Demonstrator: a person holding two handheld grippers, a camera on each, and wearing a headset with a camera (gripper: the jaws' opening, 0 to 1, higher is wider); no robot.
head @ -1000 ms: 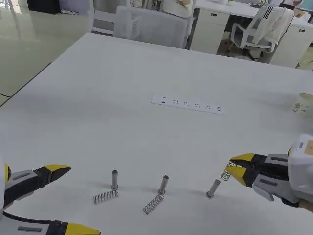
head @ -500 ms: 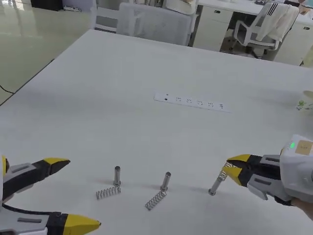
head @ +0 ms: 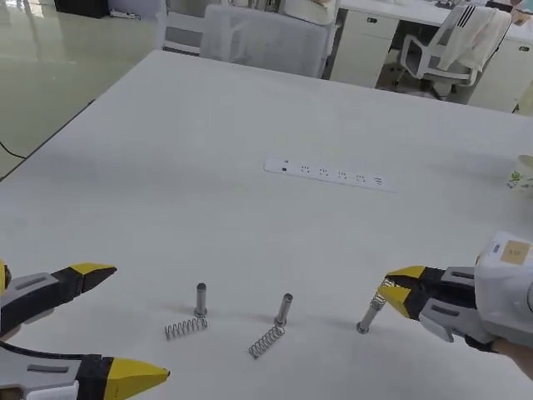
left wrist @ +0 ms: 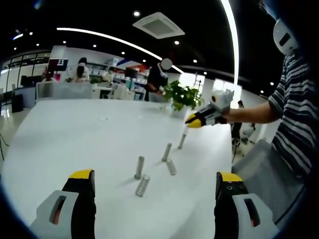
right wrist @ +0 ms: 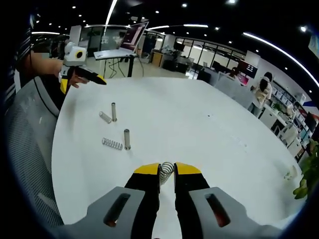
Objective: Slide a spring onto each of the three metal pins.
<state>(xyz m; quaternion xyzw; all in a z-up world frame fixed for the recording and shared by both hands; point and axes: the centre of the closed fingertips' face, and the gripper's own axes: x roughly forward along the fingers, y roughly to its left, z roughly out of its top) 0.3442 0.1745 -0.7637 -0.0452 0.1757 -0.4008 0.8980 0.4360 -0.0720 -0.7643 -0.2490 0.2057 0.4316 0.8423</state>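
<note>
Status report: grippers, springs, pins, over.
Right gripper shut on a spring, at tip of the right pin. Left gripper open, holding nothing. Two loose springs by the other pins. Nothing blocking.

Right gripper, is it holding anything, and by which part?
Yes, the right gripper holds a spring, pinched across its coils between the jaw tips.

An office: swivel chair (head: 435,52), desks (head: 360,40), ceiling downlights (left wrist: 137,13).
</note>
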